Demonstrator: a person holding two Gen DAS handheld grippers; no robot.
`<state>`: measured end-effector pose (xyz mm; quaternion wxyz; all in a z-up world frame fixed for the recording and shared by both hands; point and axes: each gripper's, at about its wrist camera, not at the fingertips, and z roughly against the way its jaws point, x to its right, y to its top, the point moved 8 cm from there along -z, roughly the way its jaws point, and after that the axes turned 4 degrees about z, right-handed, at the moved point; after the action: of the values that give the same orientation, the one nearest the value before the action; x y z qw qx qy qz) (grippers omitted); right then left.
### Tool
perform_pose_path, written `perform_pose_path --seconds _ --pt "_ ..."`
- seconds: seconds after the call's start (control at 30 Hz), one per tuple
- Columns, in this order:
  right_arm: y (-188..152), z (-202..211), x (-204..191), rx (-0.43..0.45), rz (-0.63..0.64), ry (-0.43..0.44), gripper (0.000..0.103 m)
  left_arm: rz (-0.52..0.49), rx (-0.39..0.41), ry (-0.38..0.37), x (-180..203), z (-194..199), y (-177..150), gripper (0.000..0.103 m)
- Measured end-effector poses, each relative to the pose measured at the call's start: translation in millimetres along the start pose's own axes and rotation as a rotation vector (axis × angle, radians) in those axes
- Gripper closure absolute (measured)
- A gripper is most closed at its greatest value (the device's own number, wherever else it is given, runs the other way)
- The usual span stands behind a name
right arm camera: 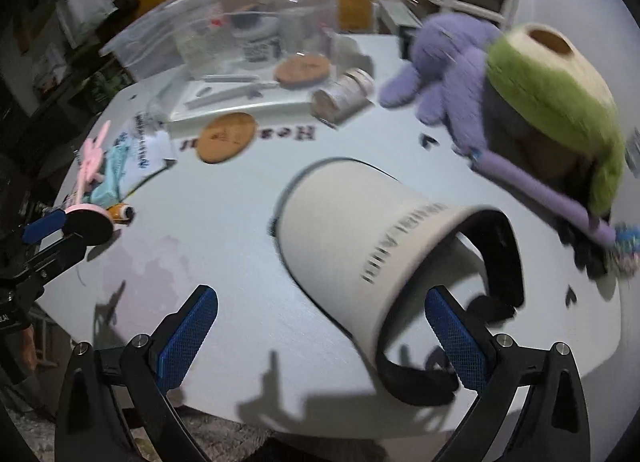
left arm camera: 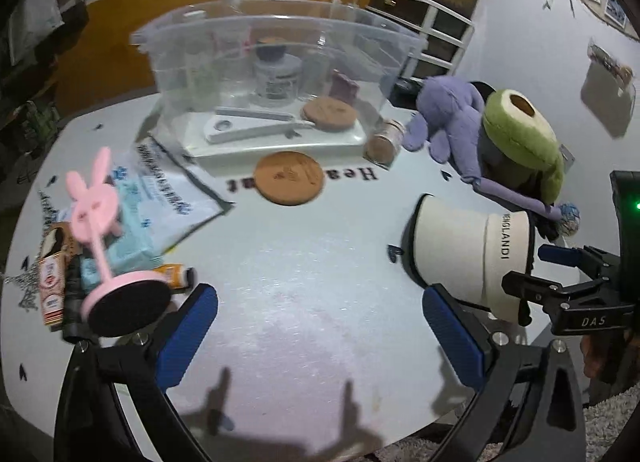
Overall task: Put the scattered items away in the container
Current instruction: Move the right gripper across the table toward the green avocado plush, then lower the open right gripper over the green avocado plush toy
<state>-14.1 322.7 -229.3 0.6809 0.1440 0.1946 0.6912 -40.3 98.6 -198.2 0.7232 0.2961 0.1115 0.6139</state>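
Clear container [left arm camera: 276,61] holding jar [left arm camera: 277,79], cork coaster [left arm camera: 328,113], perhaps opener

We've got the bin [left arm camera: 276,61] at the back of the table [left arm camera: 320,282], coaster [left arm camera: 289,177] right in front, visor [left arm camera: 468,254] off to the right.

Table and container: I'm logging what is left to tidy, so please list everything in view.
Container: one, clear plastic, far side of table.
Jar: one, pale, inside container.
Cork coasters: two, brown; one in container, one on table.
Small jar: one, brownish, on its side by container.
Plush toys: purple and green avocado, right.
Visor cap: one, cream, near right gripper.
Pink bunny stand: one, left, over packets.
Table: one, white.
Left gripper: open.
Right gripper: open.
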Motion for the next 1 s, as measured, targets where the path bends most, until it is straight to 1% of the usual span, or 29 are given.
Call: perform_pose_path --seconds 0.1,0.27,0.3,0.33,0.4,0.43,0.47,0.5,0.7,0.9,0.93,1.0 --pt "-9.4 -2.5 18.2 -0.020 -0.045 -0.016 0.000 -0.024 -0.015 -0.025 15.7 -9.6 2.6 0.000" --pt "-17.2 -1.2 55.6 -0.017 -0.126 -0.038 0.000 -0.057 -0.044 -0.062 41.6 -25.6 5.0 0.001" --pt "-17.3 -1.1 61.2 -0.014 -0.136 -0.041 0.001 -0.065 -0.049 -0.068 46.9 -28.9 5.5 0.001" --pt "-17.2 -1.1 66.9 -0.011 -0.146 -0.040 0.005 -0.074 -0.054 -0.074 52.3 -32.4 5.8 0.001" --pt "-15.0 -0.8 79.1 -0.005 -0.169 -0.027 0.006 -0.085 -0.066 -0.081 61.5 -39.0 6.5 0.001" --pt "-12.6 0.5 85.3 0.004 -0.176 -0.033 0.008 -0.089 -0.071 -0.085 65.2 -41.6 7.0 0.001" --pt "-9.4 2.1 93.1 0.014 -0.187 -0.039 0.014 -0.092 -0.075 -0.089 69.5 -43.8 7.9 0.001" --pt "-4.5 4.2 104.3 0.027 -0.206 -0.047 0.016 -0.096 -0.077 -0.092 73.3 -45.9 8.8 0.001" --pt "24.4 17.2 172.0 0.107 -0.319 -0.095 0.017 -0.113 -0.069 -0.085 84.6 -52.3 16.5 0.001" --pt "52.6 30.9 240.2 0.188 -0.432 -0.143 0.017 -0.089 -0.060 -0.061 79.6 -54.7 25.2 0.001" --pt "55.8 32.0 250.2 0.203 -0.470 -0.129 0.017 -0.084 -0.060 -0.057 78.0 -55.1 26.4 0.001" --pt "56.4 29.8 264.6 0.239 -0.622 -0.014 0.017 -0.075 -0.058 -0.049 74.9 -55.7 29.0 0.001"
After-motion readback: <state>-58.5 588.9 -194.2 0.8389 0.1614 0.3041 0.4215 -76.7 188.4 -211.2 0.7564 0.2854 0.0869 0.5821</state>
